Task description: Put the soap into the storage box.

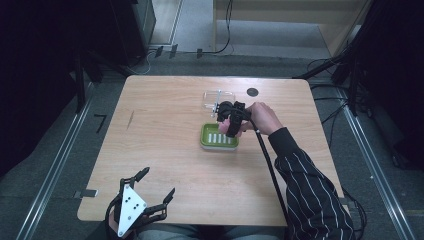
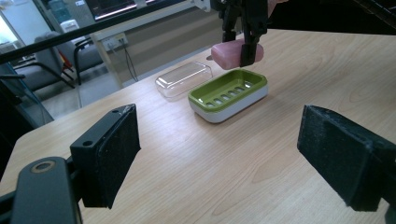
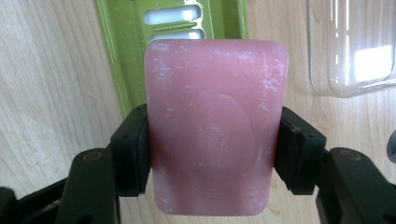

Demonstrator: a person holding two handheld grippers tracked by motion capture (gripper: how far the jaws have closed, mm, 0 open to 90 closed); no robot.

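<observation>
We grip the pink soap [image 3: 215, 126] in our right gripper [image 3: 212, 154], jaws clamped on its sides, just above the green dish [image 2: 228, 95]; a clear lid [image 2: 183, 79] lies beyond; our left gripper [image 1: 152, 192] sits wide, well apart.

The soap bar [image 3: 215, 126] is pink with whitish scuffs and a faint oval stamp. The soap dish [image 2: 229, 94] is lime green over a white base, showing white through its slots. The lid [image 2: 183, 78] is clear. Both tongs are black. The desk [image 1: 165, 150] is pale wood grain. The sleeve [image 1: 312, 192] is black with thin white stripes.
</observation>
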